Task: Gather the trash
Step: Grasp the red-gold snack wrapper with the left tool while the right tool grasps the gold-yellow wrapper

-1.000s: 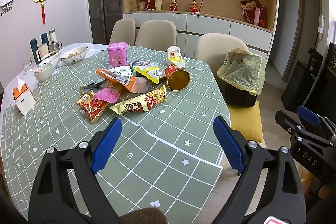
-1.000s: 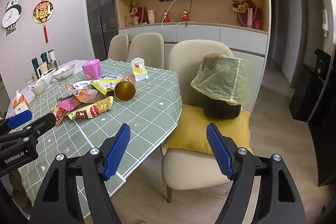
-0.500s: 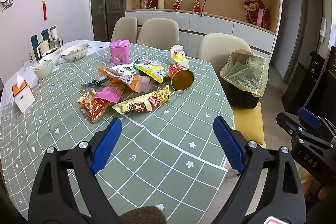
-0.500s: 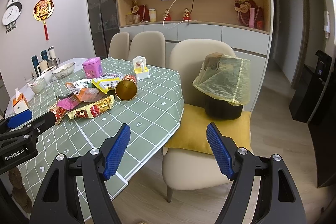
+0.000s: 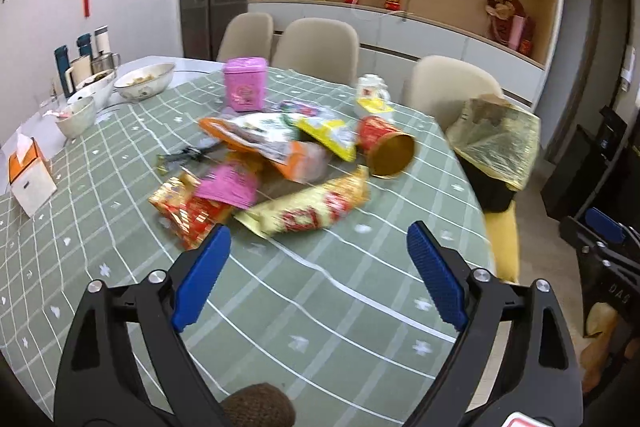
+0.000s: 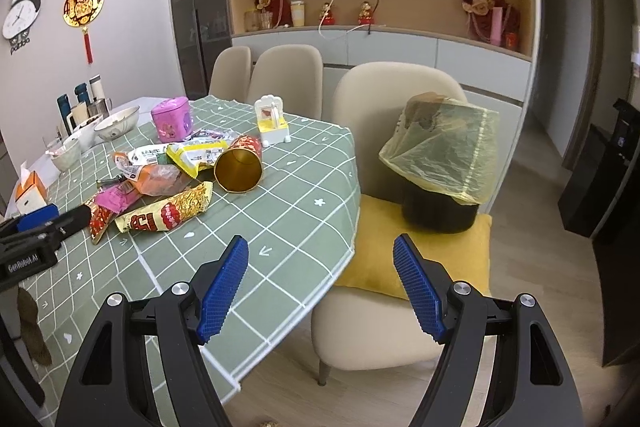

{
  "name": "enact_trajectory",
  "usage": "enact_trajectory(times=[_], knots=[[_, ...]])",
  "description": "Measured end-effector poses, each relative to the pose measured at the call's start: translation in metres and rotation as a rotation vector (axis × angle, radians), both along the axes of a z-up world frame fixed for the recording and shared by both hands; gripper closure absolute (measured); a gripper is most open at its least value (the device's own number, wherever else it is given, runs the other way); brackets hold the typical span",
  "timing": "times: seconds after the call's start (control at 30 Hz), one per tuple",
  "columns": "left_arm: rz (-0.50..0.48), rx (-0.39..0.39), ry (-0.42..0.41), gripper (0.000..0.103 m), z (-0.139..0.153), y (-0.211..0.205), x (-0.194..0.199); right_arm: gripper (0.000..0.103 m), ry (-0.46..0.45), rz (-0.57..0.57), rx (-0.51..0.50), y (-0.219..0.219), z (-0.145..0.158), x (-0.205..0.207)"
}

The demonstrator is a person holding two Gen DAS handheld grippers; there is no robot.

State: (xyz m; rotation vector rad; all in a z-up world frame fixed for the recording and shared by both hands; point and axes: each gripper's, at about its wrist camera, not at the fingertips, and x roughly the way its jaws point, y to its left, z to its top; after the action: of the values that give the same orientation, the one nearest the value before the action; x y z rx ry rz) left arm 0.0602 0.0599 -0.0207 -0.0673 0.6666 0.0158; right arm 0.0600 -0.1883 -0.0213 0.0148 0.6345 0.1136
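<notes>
Several snack wrappers lie in a heap on the green checked table (image 5: pixel 320 307): a gold and red packet (image 5: pixel 308 211) (image 6: pixel 164 213), a pink wrapper (image 5: pixel 228 183), an orange bag (image 5: pixel 264 147) and a yellow one (image 5: pixel 328 133). A red and gold tube can (image 5: pixel 386 147) (image 6: pixel 240 165) lies on its side. My left gripper (image 5: pixel 314 281) hovers open just short of the gold packet. My right gripper (image 6: pixel 320 289) hangs open off the table's edge, facing a black bin with a yellow liner (image 6: pixel 444 163) on a chair cushion (image 6: pixel 420 259).
A pink tin (image 5: pixel 244 87), a white and yellow toy (image 5: pixel 372 95), bowls (image 5: pixel 146 81), flasks (image 5: pixel 84 55) and a tissue box (image 5: pixel 30 175) stand on the table. Beige chairs (image 5: pixel 316 47) ring the far side. Shelving fills the back wall.
My left gripper has moved forward toward the wrapper heap, which now looks larger and blurred. My right gripper has edged closer to the table and the bin. Both stay open.
</notes>
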Motion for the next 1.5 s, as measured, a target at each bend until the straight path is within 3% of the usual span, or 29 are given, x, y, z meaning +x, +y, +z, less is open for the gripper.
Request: enact_trajectory(times=[0.2,0.27,0.37,0.5,0.63,0.67,0.7,0.73,0.8,0.97,1.17,1.3,1.4,1.5], knots=[[0.111,-0.029,0.095,0.009,-0.012,0.068,0.035,0.032,0.037,0.057,-0.015,0.022,-0.01,0.036],[0.169,-0.111,0.125,0.01,-0.018,0.098,0.044,0.032,0.054,0.074,-0.02,0.03,-0.015,0.047],[0.234,-0.224,0.163,0.021,-0.033,0.135,0.059,0.032,0.077,0.102,-0.029,0.044,-0.023,0.063],[0.306,-0.293,0.214,0.028,-0.055,0.157,0.079,0.032,0.109,0.139,-0.039,0.063,-0.033,0.083],[0.297,-0.375,0.277,0.034,-0.074,0.163,0.097,0.032,0.166,0.218,-0.031,0.083,-0.038,0.101],[0.286,-0.378,0.284,0.041,-0.075,0.161,0.099,0.032,0.172,0.237,-0.038,0.088,-0.038,0.103],[0.272,-0.377,0.292,0.058,-0.076,0.159,0.102,0.032,0.179,0.252,-0.046,0.094,-0.038,0.106],[0.262,-0.378,0.304,0.061,-0.076,0.157,0.103,0.032,0.184,0.263,-0.047,0.098,-0.037,0.107],[0.225,-0.401,0.313,0.064,-0.073,0.153,0.103,0.032,0.193,0.281,-0.038,0.105,-0.035,0.109],[0.154,-0.363,0.282,0.066,-0.052,0.139,0.084,0.032,0.233,0.336,0.006,0.134,-0.038,0.12],[0.209,-0.325,0.251,0.066,-0.035,0.127,0.054,0.032,0.28,0.356,0.04,0.169,-0.057,0.154],[0.278,-0.239,0.224,0.066,-0.025,0.118,0.044,0.033,0.345,0.403,0.065,0.184,-0.08,0.181],[0.319,-0.205,0.221,0.066,-0.015,0.112,0.038,0.053,0.403,0.478,0.166,0.182,-0.085,0.189],[0.346,-0.161,0.207,0.065,-0.007,0.103,0.035,0.084,0.404,0.556,0.157,0.181,-0.08,0.186]])
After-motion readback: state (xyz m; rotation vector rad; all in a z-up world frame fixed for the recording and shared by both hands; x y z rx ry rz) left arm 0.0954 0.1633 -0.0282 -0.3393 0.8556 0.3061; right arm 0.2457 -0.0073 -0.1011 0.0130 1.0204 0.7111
